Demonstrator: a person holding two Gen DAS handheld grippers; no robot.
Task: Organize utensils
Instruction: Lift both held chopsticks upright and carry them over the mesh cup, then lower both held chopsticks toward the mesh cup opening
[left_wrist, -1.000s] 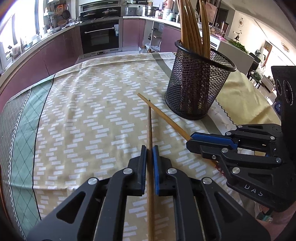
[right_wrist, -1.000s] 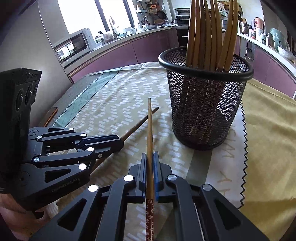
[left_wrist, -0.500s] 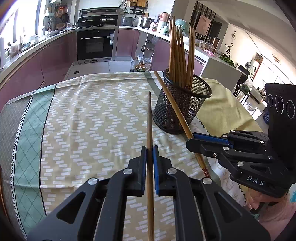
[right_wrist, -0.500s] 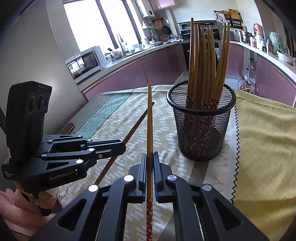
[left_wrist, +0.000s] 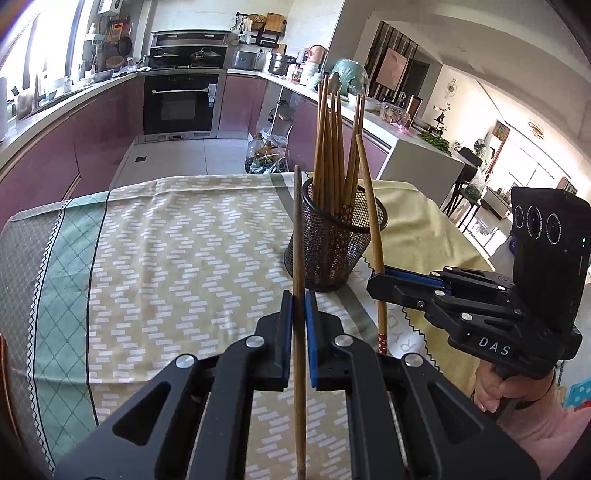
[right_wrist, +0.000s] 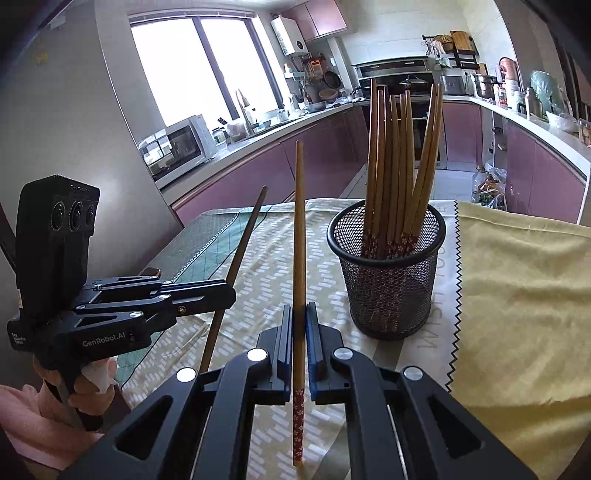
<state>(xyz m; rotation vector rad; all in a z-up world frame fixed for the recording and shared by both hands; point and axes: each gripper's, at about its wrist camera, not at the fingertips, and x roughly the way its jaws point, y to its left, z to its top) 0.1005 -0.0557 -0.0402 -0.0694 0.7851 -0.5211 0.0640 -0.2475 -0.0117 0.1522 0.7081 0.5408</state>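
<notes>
I have each chopstick pinched mid-shaft, left gripper on the dark chopstick, right gripper on the pale chopstick, tips raised, probably for dropping into the mesh holder at centre-right.

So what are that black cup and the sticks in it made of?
The cup looks like black-coated wire mesh: you can see through its grid. The sticks look like bamboo or wood, smooth tan with fine grain, their lower ends patterned red with small flowers.

Chopsticks: smooth wood, floral-patterned ends. Cup holding them: black wire mesh. Tablecloth beneath the cup: matt printed cloth. Yellow cloth beside the cup: soft, matt.
</notes>
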